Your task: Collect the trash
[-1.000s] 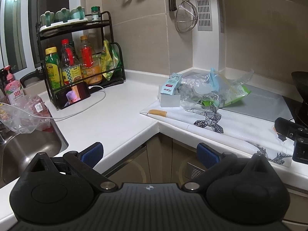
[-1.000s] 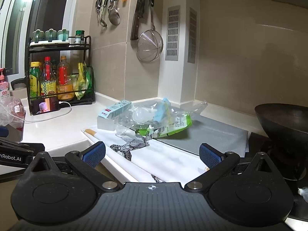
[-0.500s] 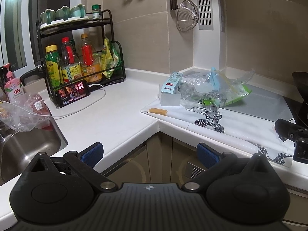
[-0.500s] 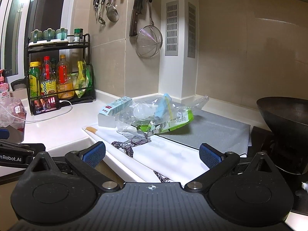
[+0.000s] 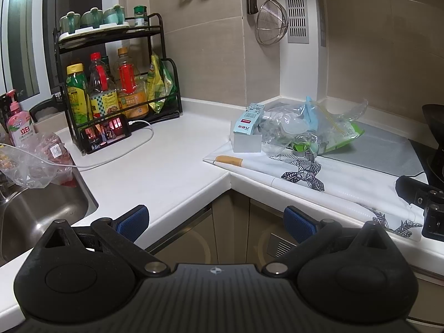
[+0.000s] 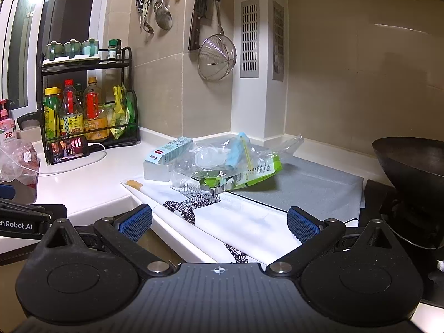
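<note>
A heap of trash lies in the counter's corner: crumpled clear plastic bags [image 5: 294, 127] [image 6: 213, 158], a green wrapper [image 5: 347, 137] [image 6: 258, 173] and a light blue carton [image 5: 247, 119] [image 6: 170, 151] leaning on a white box [image 5: 247, 142]. A white rolled sheet with a black leaf print [image 5: 302, 170] [image 6: 199, 202] lies in front of it. My left gripper [image 5: 215, 222] is open and holds nothing, hanging off the counter's front edge. My right gripper [image 6: 219, 222] is open too, above the printed sheet and short of the heap.
A black rack of bottles [image 5: 111, 88] with a phone [image 5: 106, 133] on a white cable stands at the back left. The sink [image 5: 33, 211] and a bag of red items [image 5: 41, 161] are far left. A dark wok [image 6: 413, 163] sits on the right. Utensils and a strainer [image 6: 216, 55] hang on the wall.
Both views have crept a little closer to the corner and lower. The phone's picture has changed. Both grippers stay open.
</note>
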Tool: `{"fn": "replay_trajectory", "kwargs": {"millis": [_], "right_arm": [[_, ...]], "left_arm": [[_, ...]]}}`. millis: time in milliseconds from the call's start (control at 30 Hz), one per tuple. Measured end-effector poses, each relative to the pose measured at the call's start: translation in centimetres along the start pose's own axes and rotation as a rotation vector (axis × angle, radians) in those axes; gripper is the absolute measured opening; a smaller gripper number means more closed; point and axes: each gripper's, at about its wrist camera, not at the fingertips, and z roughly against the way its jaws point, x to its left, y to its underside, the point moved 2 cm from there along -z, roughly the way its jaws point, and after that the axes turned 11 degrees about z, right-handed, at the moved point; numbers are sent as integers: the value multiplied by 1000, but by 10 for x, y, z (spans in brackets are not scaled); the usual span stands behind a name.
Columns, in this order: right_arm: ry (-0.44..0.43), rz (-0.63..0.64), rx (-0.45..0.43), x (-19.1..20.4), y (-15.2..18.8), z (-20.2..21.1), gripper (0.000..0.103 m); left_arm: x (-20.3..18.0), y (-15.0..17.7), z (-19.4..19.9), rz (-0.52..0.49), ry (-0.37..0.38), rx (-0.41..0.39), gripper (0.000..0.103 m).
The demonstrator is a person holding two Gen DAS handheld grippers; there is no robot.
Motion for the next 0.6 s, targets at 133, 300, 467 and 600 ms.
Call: {"fn": "replay_trajectory", "kwargs": {"millis": [133,300,467,600], "right_arm": [[-4,-2,4,-1,0,-1,103],[-2,-4,4,0,0,-1,103],[-2,-6,6,0,0,-1,103],[-4,-7,8,0,1,-2,103]], "left_arm": [[1,-1,0,-1,0,2,103],[1,-2,0,1,-1,2,103],[2,-1,-1,2,-1,5,103],[3,0,-3,1,-3,11,103]]}}
